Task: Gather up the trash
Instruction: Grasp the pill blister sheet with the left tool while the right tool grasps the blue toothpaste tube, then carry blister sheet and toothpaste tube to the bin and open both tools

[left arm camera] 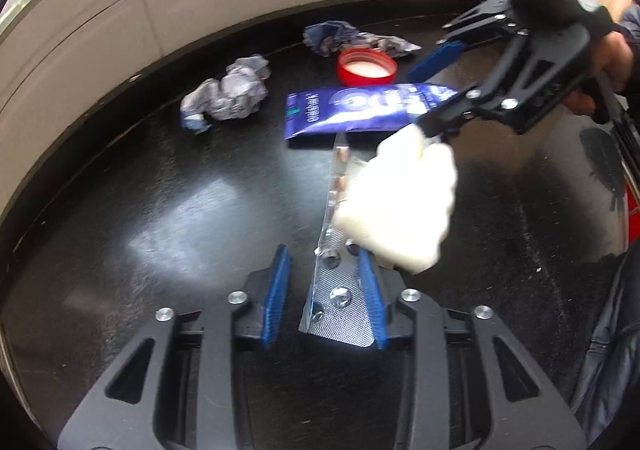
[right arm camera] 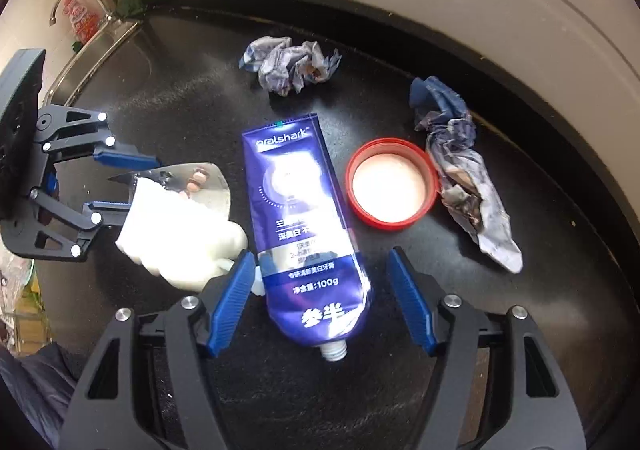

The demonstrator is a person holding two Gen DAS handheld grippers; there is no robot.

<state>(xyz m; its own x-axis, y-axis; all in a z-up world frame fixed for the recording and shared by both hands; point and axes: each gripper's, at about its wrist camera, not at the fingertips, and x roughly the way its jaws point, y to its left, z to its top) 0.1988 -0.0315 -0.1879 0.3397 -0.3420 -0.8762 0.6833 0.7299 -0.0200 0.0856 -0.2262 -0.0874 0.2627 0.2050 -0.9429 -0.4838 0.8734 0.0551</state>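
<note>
Toothpaste tube point(right arm camera: 304, 234) cap-less in right view | right gripper point(right arm camera: 324, 298) wide | left gripper point(left arm camera: 326, 290) straddles blister pack point(left arm camera: 338, 306)

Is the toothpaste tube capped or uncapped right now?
Uncapped. The right wrist view shows the toothpaste tube lying flat with its bare white threaded neck exposed at the near end; no cap is on it.
</note>
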